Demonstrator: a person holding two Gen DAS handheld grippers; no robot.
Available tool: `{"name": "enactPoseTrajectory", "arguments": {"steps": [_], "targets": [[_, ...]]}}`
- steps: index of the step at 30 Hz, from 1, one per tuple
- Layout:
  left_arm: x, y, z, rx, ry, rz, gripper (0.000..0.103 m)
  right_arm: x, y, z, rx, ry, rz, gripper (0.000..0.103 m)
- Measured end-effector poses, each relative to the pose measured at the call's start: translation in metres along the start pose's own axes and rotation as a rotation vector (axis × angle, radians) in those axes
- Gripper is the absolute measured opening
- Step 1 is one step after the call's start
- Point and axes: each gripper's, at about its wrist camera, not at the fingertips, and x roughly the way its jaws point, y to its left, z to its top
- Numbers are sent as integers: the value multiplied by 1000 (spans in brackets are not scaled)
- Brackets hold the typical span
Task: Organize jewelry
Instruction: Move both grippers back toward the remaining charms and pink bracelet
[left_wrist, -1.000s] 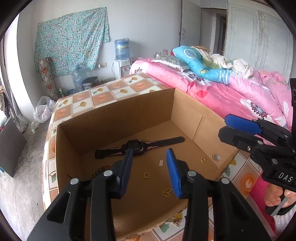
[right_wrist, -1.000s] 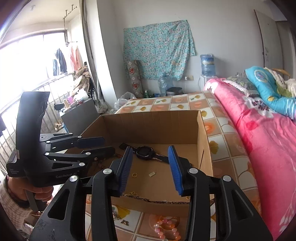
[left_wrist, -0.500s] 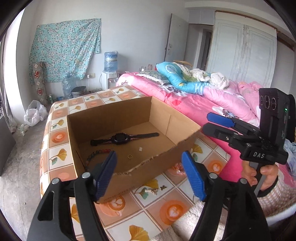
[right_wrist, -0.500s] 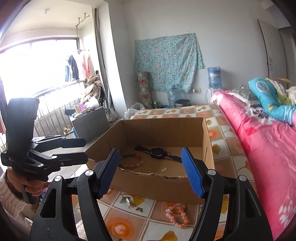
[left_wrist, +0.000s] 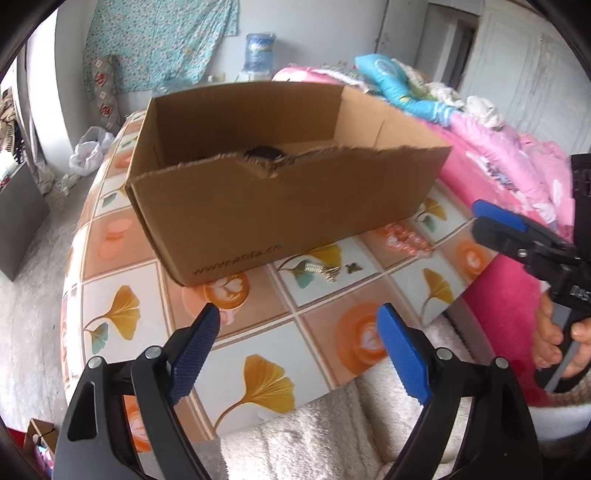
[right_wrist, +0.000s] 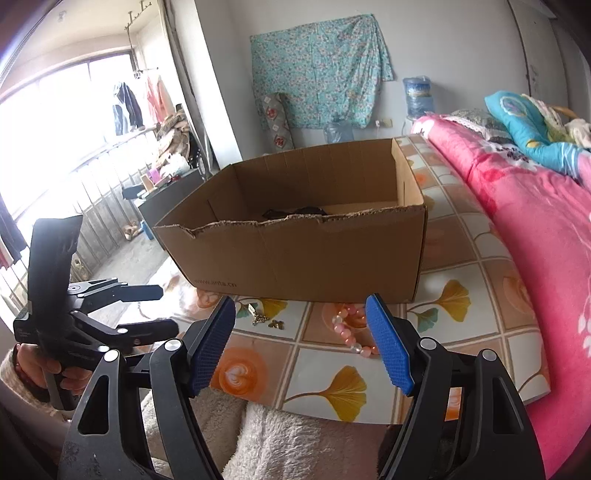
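A cardboard box (left_wrist: 288, 206) (right_wrist: 295, 251) stands on the tiled table; a dark watch (left_wrist: 264, 152) (right_wrist: 295, 212) just shows over its torn front wall. In front of the box lie a pink bead bracelet (left_wrist: 406, 236) (right_wrist: 351, 332) and small gold pieces (left_wrist: 321, 269) (right_wrist: 264, 319). My left gripper (left_wrist: 297, 321) hangs over the table's near edge, its jaws opening with nothing between them. My right gripper (right_wrist: 300, 306) is open and empty, short of the bracelet. Each gripper shows in the other's view: the right gripper (left_wrist: 480, 219) and the left gripper (right_wrist: 166, 309).
The table (left_wrist: 258, 332) wears a cloth with ginkgo-leaf tiles. A pink bed (right_wrist: 535, 221) runs along its right side. White fluffy fabric (left_wrist: 314, 435) lies below the near edge. A plastic bag (left_wrist: 90, 147) sits on the floor at the left.
Both grippers have drawn back from over the box and sunk, and both jaws stand wider. The box's floor and small items inside are now hidden behind its front wall.
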Motion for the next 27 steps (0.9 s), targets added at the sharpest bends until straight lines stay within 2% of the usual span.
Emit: {"name": "enactPoseTrajectory", "arguments": {"steps": [5, 10, 21, 27], "targets": [[38, 10, -1, -58, 97, 87, 85, 22, 11, -4, -25, 75, -28, 70], [48, 9, -2, -80, 105, 160, 86, 38, 15, -7, -25, 123, -33, 68], [54, 7, -1, -106, 116, 197, 97, 58, 19, -4, -30, 165, -8, 58], [56, 9, 0, -114, 118, 209, 97, 63, 21, -5, -35, 179, 2, 54]]}}
